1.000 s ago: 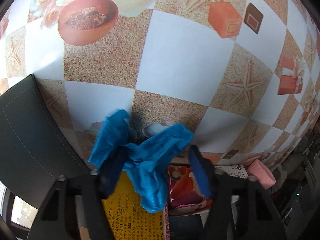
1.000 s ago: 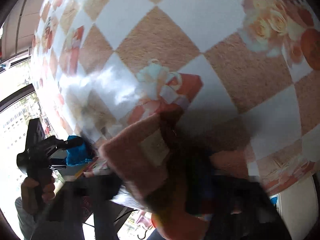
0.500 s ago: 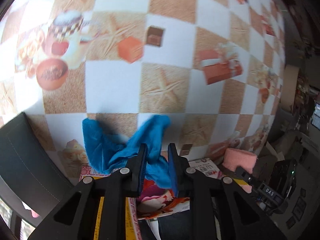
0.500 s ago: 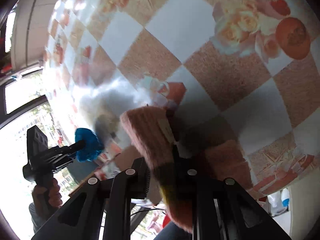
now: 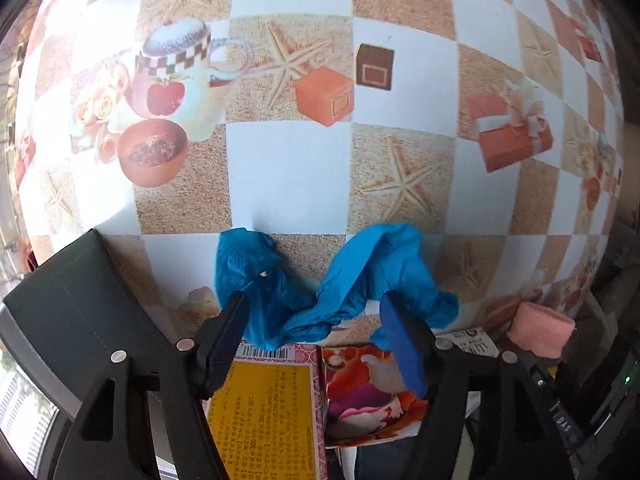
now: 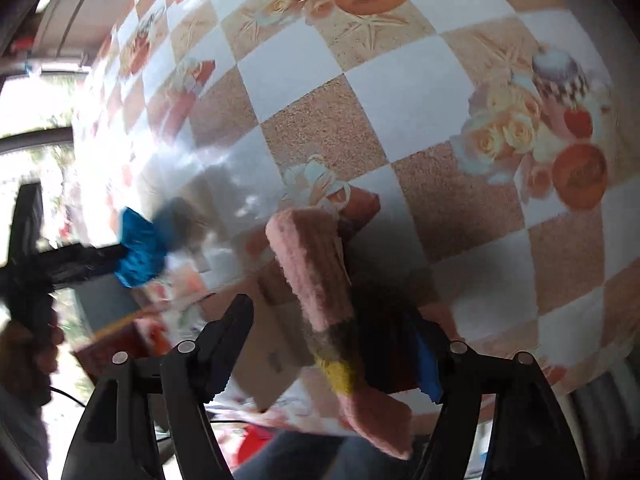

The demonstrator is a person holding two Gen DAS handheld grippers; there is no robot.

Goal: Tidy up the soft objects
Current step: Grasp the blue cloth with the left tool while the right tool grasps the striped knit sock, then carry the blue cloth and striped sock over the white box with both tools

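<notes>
Sprung apart since half a second back: both sets of jaws, then pinched tight on cloth, have just been opening and now stand wide. Left gripper (image 5: pixel 316 332) gapes with the crumpled blue glove (image 5: pixel 332 284) lying loose between its fingers on the checkered tablecloth (image 5: pixel 288 172), no pad pressing on it. Right gripper (image 6: pixel 336 344) likewise spread, the pink sock (image 6: pixel 320 276) draped between its fingers over the table's near edge — whether the right-hand pad touches it cannot be told through the blur.

Around the glove: a dark grey panel (image 5: pixel 76 320) at the left with a stitched edge, a printed carton with a yellow label (image 5: pixel 264 408) and a flowered card (image 5: pixel 364 384) just below the table edge. Farther right, the pink sock (image 5: pixel 544 330) again, seen from the left wrist, well apart from the glove.

From the right wrist: the left gripper (image 6: pixel 80 258) at far left, blurred, held by a hand (image 6: pixel 28 356), blue glove (image 6: pixel 140 246) at its tip. A brown cardboard piece (image 6: pixel 268 344) under the sock. No container seen holding anything.

Counted: one blue glove, one pink sock, two grippers.
</notes>
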